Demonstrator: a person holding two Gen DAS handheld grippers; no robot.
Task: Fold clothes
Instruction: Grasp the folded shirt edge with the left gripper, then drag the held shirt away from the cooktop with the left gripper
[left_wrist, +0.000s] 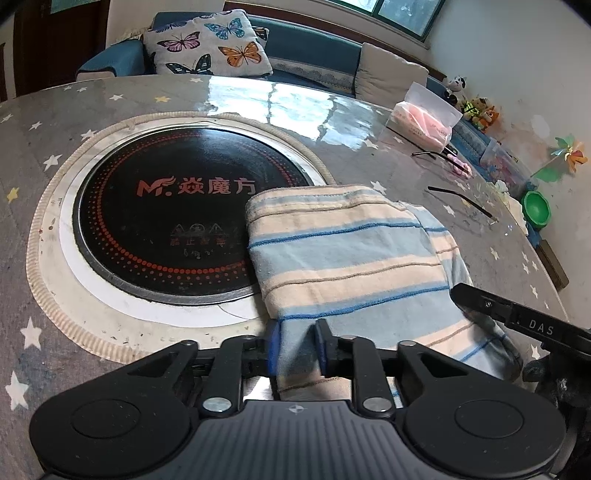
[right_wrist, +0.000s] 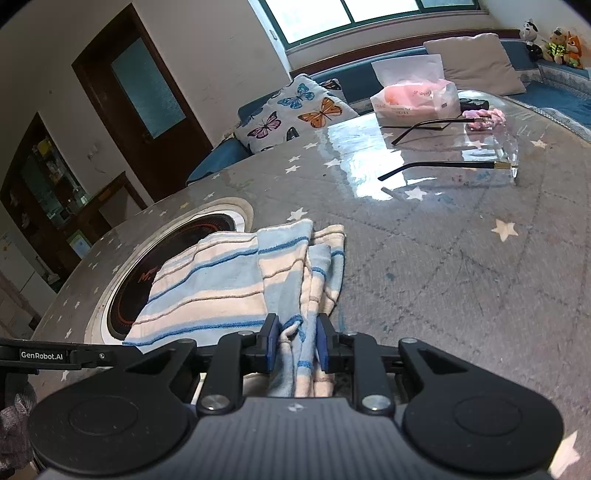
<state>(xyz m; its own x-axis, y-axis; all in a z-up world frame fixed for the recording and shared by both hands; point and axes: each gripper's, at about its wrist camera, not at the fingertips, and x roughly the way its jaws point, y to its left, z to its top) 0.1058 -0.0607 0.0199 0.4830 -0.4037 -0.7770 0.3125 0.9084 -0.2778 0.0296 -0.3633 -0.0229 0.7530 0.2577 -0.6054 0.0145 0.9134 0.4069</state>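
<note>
Striped blue-and-cream cotton garment (left_wrist: 351, 258) lies folded on the grey star-print table (left_wrist: 424, 173), its far-left corner over the black round cooktop (left_wrist: 177, 206). Left gripper (left_wrist: 297, 345) pinches the near hem. Right gripper (right_wrist: 295, 341) clamps a bunched edge on the right. Risks, as I judge them: uneven layers slipping from the right pinch, or dragged cloth sweeping toward the thin-framed glasses (right_wrist: 443, 166) farther right.

The striped cloth (left_wrist: 343, 254) has pale blue and cream bands with thin blue and brown lines. It lies folded in layers on the table, its far left corner over the edge of the round black plate. Its near edge is bunched, and the right side shows loose folds.
</note>
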